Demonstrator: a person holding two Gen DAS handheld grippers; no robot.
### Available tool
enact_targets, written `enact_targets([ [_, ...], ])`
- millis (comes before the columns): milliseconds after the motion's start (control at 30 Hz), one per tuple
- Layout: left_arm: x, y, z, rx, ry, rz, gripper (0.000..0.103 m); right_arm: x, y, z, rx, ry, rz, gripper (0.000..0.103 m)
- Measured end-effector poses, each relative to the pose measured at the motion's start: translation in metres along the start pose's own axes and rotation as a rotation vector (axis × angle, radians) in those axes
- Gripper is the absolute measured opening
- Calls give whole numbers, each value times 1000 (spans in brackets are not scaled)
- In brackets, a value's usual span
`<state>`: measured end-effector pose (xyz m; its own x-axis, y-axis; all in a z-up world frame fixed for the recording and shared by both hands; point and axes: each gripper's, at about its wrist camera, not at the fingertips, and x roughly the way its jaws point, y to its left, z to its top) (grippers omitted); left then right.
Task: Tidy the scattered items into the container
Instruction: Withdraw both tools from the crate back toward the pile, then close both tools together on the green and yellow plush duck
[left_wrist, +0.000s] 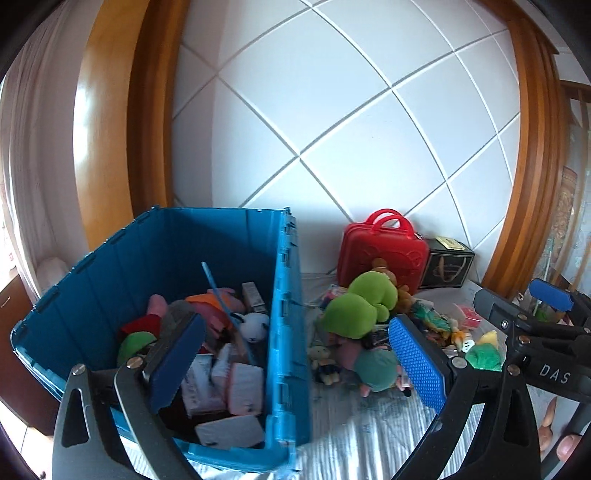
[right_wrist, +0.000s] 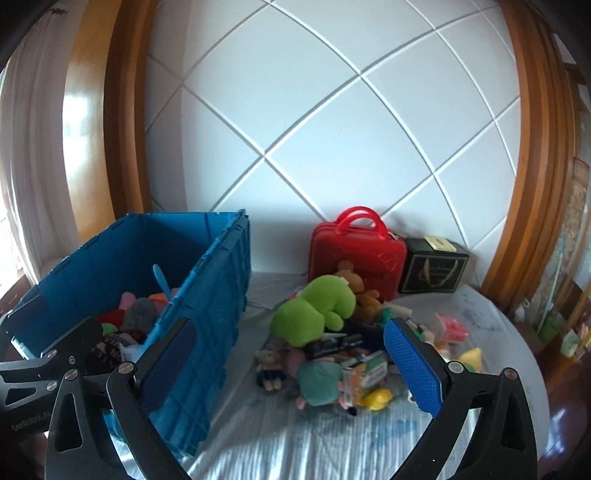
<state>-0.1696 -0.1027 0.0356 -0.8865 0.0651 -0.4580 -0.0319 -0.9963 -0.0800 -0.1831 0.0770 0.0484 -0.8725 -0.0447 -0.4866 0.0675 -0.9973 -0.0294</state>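
**Inspector:** Firstly, the left wrist view. The left gripper (left_wrist: 299, 365) stands with its jaws spread wide and nothing between them. Its left finger hangs over the blue crate (left_wrist: 284, 295), which is already partly filled with soft toys and cartons. Its right finger sits over the pile of scattered toys (left_wrist: 373, 332) on the bedsheet (left_wrist: 351, 424).

**Clerk:** And the pile's position relative to that claw?

**Inspector:** Ahead and to the right, just beside the crate's right wall. The green plush (left_wrist: 358, 306) lies on top. A red case (left_wrist: 382, 251) and a dark box (left_wrist: 448, 267) stand behind, against the wall. The right gripper (left_wrist: 524, 306) shows at the far right edge.

**Clerk:** Right wrist view?

**Inspector:** The right gripper (right_wrist: 291, 365) is likewise parted wide and holds nothing. The pile (right_wrist: 332, 354) lies directly ahead between its fingers; the green plush (right_wrist: 314, 310) has its long axis running left to right, slightly tilted. The crate (right_wrist: 207, 295) stands to the left, beyond the left finger.

**Clerk:** Which hand is better placed?

**Inspector:** In my judgement, the right. The toys sit squarely in its line, whereas the left straddles the crate wall. A forward and downward reach would be needed, then a carry leftward over the rim.
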Motion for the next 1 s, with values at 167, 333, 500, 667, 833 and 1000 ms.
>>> enact_targets([
  [167, 9, -80, -17, -7, 8, -15, 101, -11, -89, -21, 11, 6, -29, 103],
  [333, 27, -151, -38, -17, 51, -18, 101, -11, -179, -44, 28, 47, -70, 103],
  [500, 49, -193, -56, 18, 120, -16, 101, 1, -248, -59, 95, 97, -98, 103],
  [667, 79, -218, -62, 40, 167, -51, 101, 15, -275, -68, 132, 130, -116, 103],
  [833, 109, -240, -67, 53, 184, -106, 101, 30, -293, -75, 146, 163, -164, 103],
  [1000, 139, -269, -77, 70, 242, -140, 101, 47, -323, -90, 187, 216, -201, 103],
])
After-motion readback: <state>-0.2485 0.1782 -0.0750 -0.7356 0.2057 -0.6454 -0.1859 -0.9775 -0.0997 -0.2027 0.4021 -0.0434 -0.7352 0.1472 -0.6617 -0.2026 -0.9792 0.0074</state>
